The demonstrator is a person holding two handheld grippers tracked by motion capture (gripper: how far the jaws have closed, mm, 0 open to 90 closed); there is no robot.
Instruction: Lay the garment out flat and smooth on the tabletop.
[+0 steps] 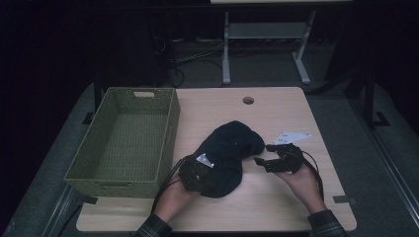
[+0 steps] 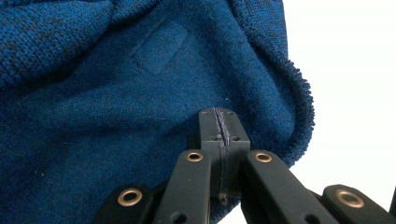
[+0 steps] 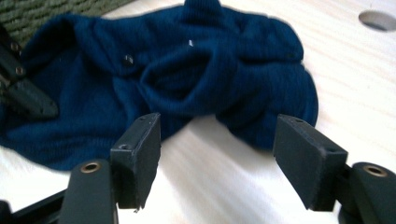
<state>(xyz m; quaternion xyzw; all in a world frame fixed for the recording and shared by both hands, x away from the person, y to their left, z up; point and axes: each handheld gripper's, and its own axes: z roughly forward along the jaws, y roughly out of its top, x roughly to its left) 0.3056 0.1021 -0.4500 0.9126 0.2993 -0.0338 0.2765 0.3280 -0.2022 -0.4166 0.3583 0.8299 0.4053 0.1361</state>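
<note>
Wooden table (image 1: 276,207) bears a blue knit garment (image 1: 228,148), pinched by the left hand-held gripper (image 2: 219,128), right hand-held gripper (image 3: 217,154) spread beside it.

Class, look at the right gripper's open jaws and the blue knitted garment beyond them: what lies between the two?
Only bare tabletop separates the right gripper from the blue knitted garment, seen in the right gripper view.

The room is dim, nearly black at the edges. A pale wooden bench (image 1: 286,207) with a round cable hole (image 1: 248,100) stands on grey carpet (image 1: 375,187). Behind it, a white metal table frame (image 1: 267,44) rises from the floor, with dark cables (image 1: 197,54) trailing beside it.
</note>
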